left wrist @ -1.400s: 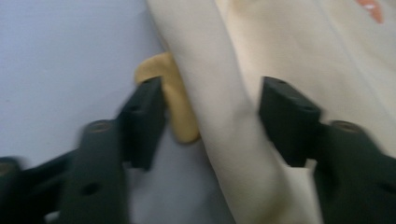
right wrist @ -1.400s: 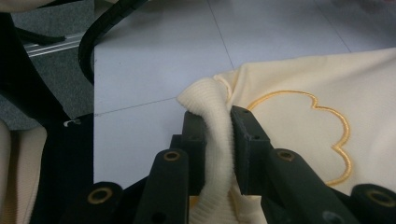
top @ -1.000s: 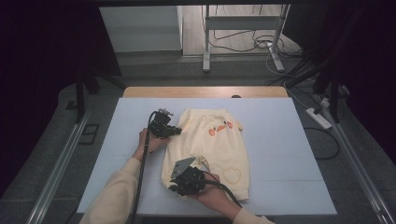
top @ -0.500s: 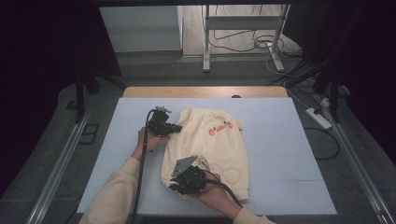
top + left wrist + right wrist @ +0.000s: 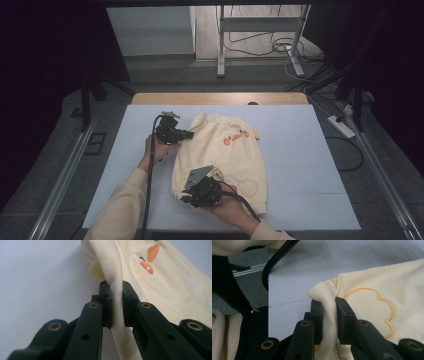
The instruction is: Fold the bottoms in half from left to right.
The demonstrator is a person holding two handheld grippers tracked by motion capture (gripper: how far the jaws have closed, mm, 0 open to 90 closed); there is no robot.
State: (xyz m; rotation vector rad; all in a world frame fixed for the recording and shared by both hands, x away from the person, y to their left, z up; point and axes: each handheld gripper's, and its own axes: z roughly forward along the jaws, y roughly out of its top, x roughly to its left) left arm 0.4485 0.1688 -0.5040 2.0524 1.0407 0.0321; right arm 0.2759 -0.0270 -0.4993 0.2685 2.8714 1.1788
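On the white worktop [image 5: 300,150] a cream sweatshirt [image 5: 225,155] is lying; the left claw [image 5: 187,134] is pinching its edge at ten o'clock, the right claw [image 5: 186,196] is clamping its ribbed hem at seven o'clock.

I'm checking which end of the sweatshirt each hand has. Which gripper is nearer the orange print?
Left. The left gripper pinches the cream sweatshirt at its far edge, beside the orange print. The right gripper clamps the ribbed hem at the near end.
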